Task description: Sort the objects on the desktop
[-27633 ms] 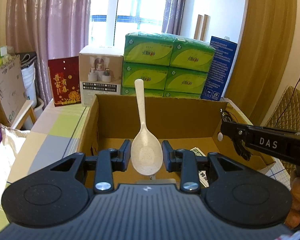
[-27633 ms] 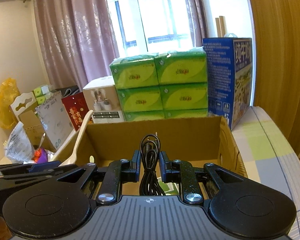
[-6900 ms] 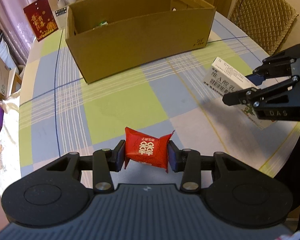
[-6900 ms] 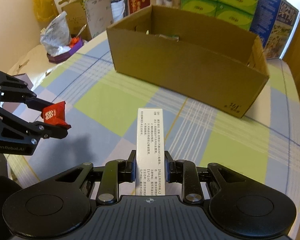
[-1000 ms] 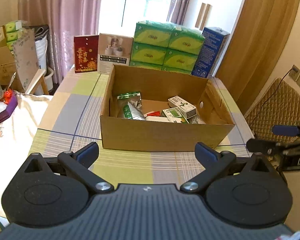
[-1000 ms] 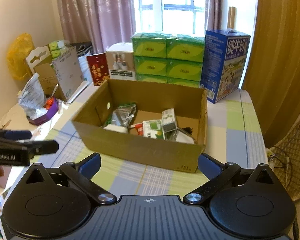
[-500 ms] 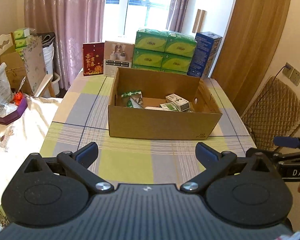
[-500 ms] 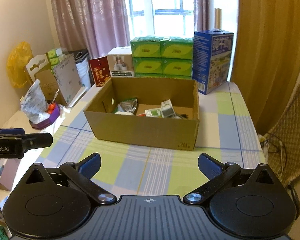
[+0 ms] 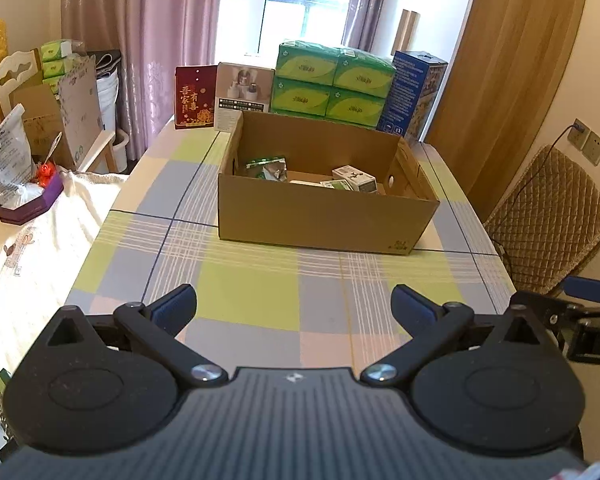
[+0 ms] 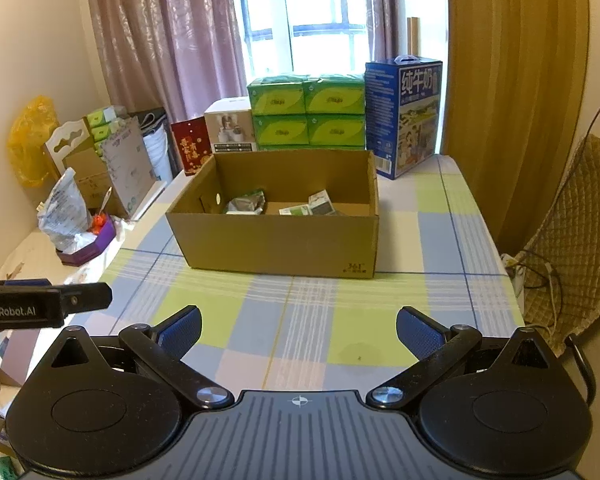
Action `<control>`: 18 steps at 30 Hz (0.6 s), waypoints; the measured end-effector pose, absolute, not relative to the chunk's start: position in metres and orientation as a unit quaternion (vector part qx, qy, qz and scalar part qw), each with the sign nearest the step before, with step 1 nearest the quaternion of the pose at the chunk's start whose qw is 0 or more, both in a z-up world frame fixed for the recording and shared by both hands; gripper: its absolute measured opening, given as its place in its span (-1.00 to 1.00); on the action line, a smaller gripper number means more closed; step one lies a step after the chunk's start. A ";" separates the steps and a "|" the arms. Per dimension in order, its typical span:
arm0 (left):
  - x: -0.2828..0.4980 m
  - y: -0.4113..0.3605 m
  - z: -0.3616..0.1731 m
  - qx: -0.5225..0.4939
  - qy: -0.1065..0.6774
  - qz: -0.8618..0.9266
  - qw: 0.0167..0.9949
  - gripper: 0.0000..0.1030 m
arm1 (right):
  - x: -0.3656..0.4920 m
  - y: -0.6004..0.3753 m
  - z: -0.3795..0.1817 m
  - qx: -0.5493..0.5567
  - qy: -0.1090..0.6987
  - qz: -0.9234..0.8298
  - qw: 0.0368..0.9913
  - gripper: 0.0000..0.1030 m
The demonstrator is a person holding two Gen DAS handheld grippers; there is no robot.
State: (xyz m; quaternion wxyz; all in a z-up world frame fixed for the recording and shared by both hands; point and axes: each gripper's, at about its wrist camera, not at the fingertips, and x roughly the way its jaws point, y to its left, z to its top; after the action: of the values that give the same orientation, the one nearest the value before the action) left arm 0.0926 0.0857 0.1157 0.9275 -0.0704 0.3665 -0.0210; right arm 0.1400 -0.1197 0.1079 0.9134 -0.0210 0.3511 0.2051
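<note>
Both grippers empty | left gripper (image 9: 294,308) jaws wide | right gripper (image 10: 299,326) jaws wide | cardboard box (image 9: 320,216) well ahead, holding packets.

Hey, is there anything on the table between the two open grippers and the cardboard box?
Nothing visible. Only bare checked tablecloth lies between the left gripper, the right gripper and the near wall of the brown cardboard box. Both grippers are open and empty.
</note>
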 end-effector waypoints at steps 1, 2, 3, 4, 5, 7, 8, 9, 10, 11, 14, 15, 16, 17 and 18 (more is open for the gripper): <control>0.091 0.085 0.115 -0.069 0.366 -0.020 0.928 0.98 | 0.139 -0.121 0.108 -0.020 0.351 0.204 0.914 0.96; 0.091 0.084 0.115 -0.069 0.366 -0.019 0.928 0.98 | 0.139 -0.122 0.108 -0.019 0.350 0.203 0.914 0.96; 0.090 0.084 0.115 -0.070 0.366 -0.019 0.928 0.98 | 0.139 -0.122 0.109 -0.020 0.350 0.202 0.915 0.96; 0.090 0.084 0.115 -0.070 0.365 -0.019 0.928 0.98 | 0.139 -0.123 0.109 -0.020 0.349 0.202 0.915 0.96; 0.089 0.084 0.115 -0.069 0.364 -0.018 0.929 0.98 | 0.139 -0.123 0.109 -0.020 0.349 0.202 0.915 0.96; 0.089 0.082 0.116 -0.068 0.362 -0.018 0.930 0.98 | 0.139 -0.123 0.108 -0.020 0.350 0.203 0.914 0.96; 0.089 0.082 0.117 -0.068 0.362 -0.018 0.929 0.98 | 0.138 -0.124 0.108 -0.020 0.350 0.203 0.914 0.96; 0.088 0.082 0.117 -0.068 0.362 -0.019 0.929 0.98 | 0.138 -0.123 0.108 -0.019 0.350 0.203 0.914 0.96; 0.088 0.081 0.118 -0.067 0.362 -0.019 0.930 0.98 | 0.138 -0.123 0.108 -0.019 0.350 0.203 0.914 0.96; 0.088 0.081 0.118 -0.066 0.361 -0.019 0.930 0.98 | 0.138 -0.123 0.108 -0.018 0.350 0.204 0.914 0.96; 0.088 0.079 0.121 -0.062 0.358 -0.021 0.931 0.98 | 0.138 -0.124 0.109 -0.017 0.351 0.204 0.914 0.96; 0.088 0.079 0.122 -0.061 0.358 -0.021 0.932 0.98 | 0.138 -0.124 0.109 -0.018 0.351 0.204 0.914 0.96; 0.088 0.078 0.123 -0.060 0.357 -0.021 0.932 0.98 | 0.138 -0.124 0.109 -0.018 0.350 0.204 0.914 0.96; 0.088 0.078 0.123 -0.059 0.357 -0.021 0.932 0.98 | 0.138 -0.124 0.109 -0.018 0.349 0.203 0.914 0.96; 0.088 0.078 0.123 -0.058 0.357 -0.022 0.932 0.98 | 0.138 -0.124 0.110 -0.019 0.349 0.203 0.915 0.96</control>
State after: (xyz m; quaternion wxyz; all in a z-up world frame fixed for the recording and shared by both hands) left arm 0.0882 0.0780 0.1234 0.9320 -0.0584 0.3571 -0.0225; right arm 0.1384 -0.1236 0.1096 0.9148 -0.0191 0.3488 0.2028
